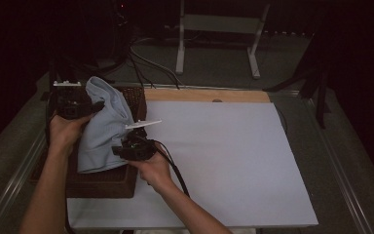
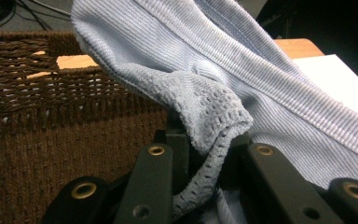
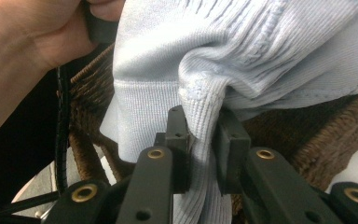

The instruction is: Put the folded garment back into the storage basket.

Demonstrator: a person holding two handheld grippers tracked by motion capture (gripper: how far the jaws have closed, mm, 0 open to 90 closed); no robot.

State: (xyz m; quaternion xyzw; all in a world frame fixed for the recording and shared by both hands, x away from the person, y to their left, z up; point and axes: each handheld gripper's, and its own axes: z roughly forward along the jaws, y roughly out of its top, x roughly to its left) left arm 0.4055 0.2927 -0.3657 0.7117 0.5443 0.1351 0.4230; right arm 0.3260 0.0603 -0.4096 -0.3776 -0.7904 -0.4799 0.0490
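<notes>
**Knit garment held up over the basket**

A pale blue ribbed knit garment (image 1: 103, 127) hangs above the brown wicker basket (image 1: 102, 183) at the white board's (image 1: 233, 161) left edge. The left gripper (image 1: 93, 108) pinches its mesh edge; the right gripper (image 1: 121, 148) clamps a fold.

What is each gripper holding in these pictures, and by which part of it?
Both hold the light blue garment above the brown woven basket. The left gripper pinches a mesh-knit edge fold; the right gripper pinches a ribbed fold by the hem.
</notes>
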